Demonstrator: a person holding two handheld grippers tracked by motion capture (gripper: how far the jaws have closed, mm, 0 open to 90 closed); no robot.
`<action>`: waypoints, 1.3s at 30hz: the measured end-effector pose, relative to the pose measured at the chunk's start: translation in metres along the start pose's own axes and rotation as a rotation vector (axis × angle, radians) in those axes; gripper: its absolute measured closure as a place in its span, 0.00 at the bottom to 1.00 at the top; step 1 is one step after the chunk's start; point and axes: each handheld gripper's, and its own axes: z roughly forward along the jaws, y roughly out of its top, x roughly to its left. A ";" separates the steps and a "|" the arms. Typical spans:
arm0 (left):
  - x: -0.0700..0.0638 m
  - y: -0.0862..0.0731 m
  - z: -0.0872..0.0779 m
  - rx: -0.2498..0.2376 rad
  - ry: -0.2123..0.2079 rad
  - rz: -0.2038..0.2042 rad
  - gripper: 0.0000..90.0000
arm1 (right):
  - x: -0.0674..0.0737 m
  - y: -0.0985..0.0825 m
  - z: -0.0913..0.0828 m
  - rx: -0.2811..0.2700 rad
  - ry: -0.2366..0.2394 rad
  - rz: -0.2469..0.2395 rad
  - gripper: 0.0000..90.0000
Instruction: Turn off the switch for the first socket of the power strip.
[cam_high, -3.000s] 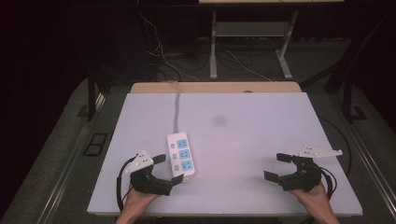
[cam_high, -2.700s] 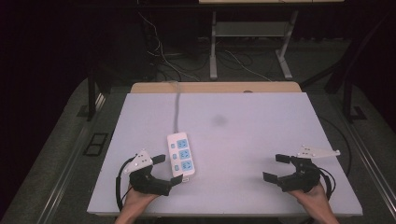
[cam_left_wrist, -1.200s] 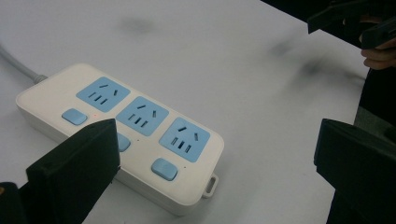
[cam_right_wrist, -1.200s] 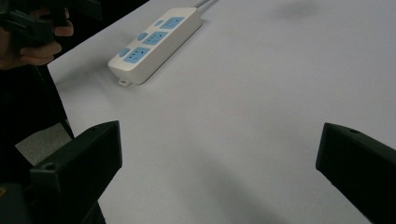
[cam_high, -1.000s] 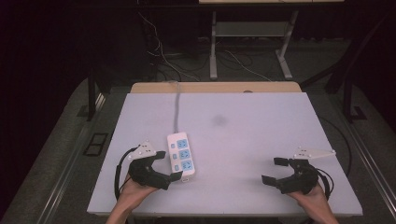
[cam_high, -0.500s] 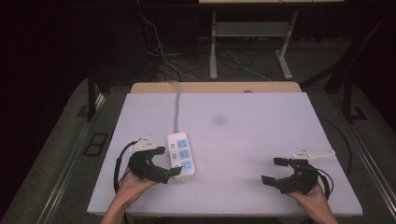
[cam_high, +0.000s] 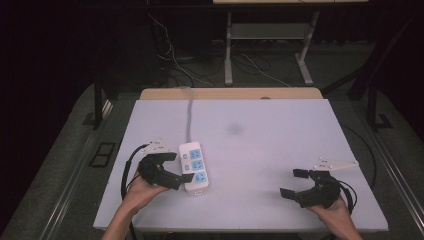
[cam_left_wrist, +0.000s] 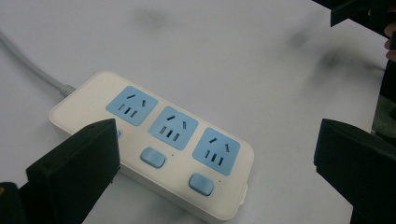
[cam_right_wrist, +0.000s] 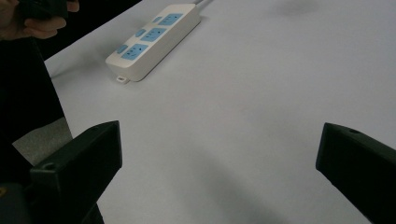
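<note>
The white plastic power strip with three blue sockets (cam_high: 193, 167) lies near-left on the pale table (cam_high: 280, 150). The left gripper (cam_high: 175, 168) spreads wide beside it; the right gripper (cam_high: 295, 183), near right, gapes too.

Power strip (cam_left_wrist: 154, 144) near-left switch hidden behind left tongs jaw; cord (cam_left_wrist: 28, 63) cut off by edge; socket markings too small.

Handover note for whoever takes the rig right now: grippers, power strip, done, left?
Left gripper: open, at the power strip, nothing held.
Right gripper: open, idle near the table's right front corner.
Power strip: flat on the table, three blue sockets and switches up, grey cord running to the far edge.
Done: nothing grasped or plugged in yet.
Left: probably gripping the strip or pressing a switch.
</note>
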 end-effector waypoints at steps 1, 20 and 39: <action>0.001 0.001 0.000 0.005 -0.001 0.003 0.00 | 0.000 0.000 0.000 0.001 0.000 -0.002 0.00; 0.014 0.019 0.000 0.049 -0.004 0.019 0.00 | -0.001 0.000 0.001 0.001 0.003 0.000 0.00; 0.031 0.034 0.001 0.080 0.015 0.049 0.00 | -0.001 -0.001 0.001 0.006 0.006 0.000 0.00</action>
